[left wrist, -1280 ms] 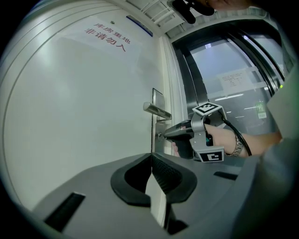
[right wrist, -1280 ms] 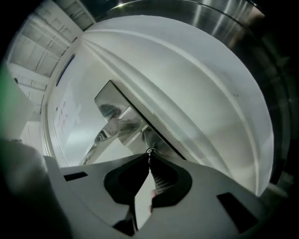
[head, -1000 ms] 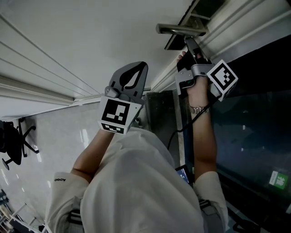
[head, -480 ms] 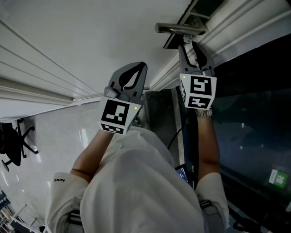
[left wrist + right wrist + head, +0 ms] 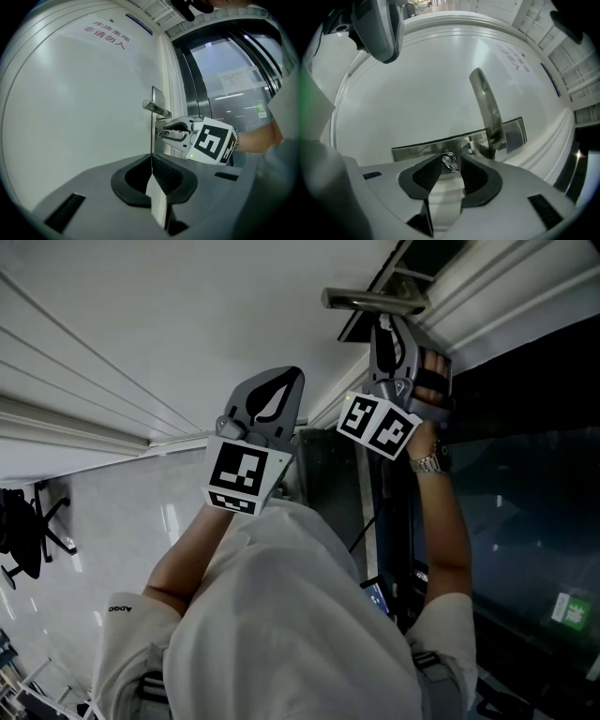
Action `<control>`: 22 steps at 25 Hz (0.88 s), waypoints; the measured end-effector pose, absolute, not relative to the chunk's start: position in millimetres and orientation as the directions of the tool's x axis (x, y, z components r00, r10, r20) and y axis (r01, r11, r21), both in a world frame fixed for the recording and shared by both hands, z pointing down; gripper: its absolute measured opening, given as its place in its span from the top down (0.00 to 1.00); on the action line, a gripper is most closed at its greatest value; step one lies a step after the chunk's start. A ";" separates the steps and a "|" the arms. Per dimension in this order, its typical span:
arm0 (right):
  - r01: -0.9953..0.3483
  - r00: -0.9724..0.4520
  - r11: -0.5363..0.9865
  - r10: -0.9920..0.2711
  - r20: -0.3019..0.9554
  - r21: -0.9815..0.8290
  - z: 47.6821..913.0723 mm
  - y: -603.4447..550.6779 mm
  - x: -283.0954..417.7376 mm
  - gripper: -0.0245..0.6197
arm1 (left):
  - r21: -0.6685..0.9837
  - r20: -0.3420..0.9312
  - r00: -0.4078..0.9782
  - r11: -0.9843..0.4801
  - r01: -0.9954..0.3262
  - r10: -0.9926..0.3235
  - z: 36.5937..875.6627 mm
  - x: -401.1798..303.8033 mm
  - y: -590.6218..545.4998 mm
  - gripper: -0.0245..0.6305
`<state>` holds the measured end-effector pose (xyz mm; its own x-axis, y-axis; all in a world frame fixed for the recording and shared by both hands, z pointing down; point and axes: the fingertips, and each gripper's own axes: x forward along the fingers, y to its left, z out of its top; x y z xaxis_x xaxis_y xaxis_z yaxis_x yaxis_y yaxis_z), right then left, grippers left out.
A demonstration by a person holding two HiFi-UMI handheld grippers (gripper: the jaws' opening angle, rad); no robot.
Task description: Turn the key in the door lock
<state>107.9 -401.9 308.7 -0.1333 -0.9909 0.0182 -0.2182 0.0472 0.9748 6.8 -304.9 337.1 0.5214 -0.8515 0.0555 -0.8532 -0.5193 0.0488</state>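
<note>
A black office chair (image 5: 25,532) stands on the glossy floor (image 5: 131,507).

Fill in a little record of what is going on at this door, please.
Setting: white door with silver lever handle and silver lock plate
In the lock: small silver key
Right gripper: fingers have just been opening, key between them, not pinched
Left gripper: fingers shut, empty, held off the door

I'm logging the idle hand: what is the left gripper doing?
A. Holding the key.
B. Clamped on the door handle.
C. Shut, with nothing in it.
C: the left gripper has its jaws together with nothing between, and the door handle stands ahead, untouched by it.
</note>
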 end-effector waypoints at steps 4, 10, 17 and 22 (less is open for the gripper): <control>-0.226 -0.110 0.053 -0.993 0.029 0.973 310.6 -406.5 111.0 0.79 | 0.048 0.063 0.525 -0.523 -0.851 -0.848 338.0 8.7 -305.2 0.95; -0.310 -0.090 0.038 -0.996 0.010 0.950 308.7 -406.3 111.8 0.80 | 0.049 0.063 0.523 -0.521 -0.852 -0.850 338.4 10.5 -306.8 0.95; -0.592 -0.132 0.123 -0.990 0.054 0.796 304.3 -406.2 113.6 0.81 | 0.059 0.067 0.514 -0.511 -0.858 -0.855 340.4 9.2 -309.0 0.95; -0.793 -0.184 0.211 -0.977 0.106 0.571 302.3 -408.0 115.8 0.83 | 0.059 0.067 0.523 -0.520 -0.852 -0.850 340.4 15.6 -309.8 0.95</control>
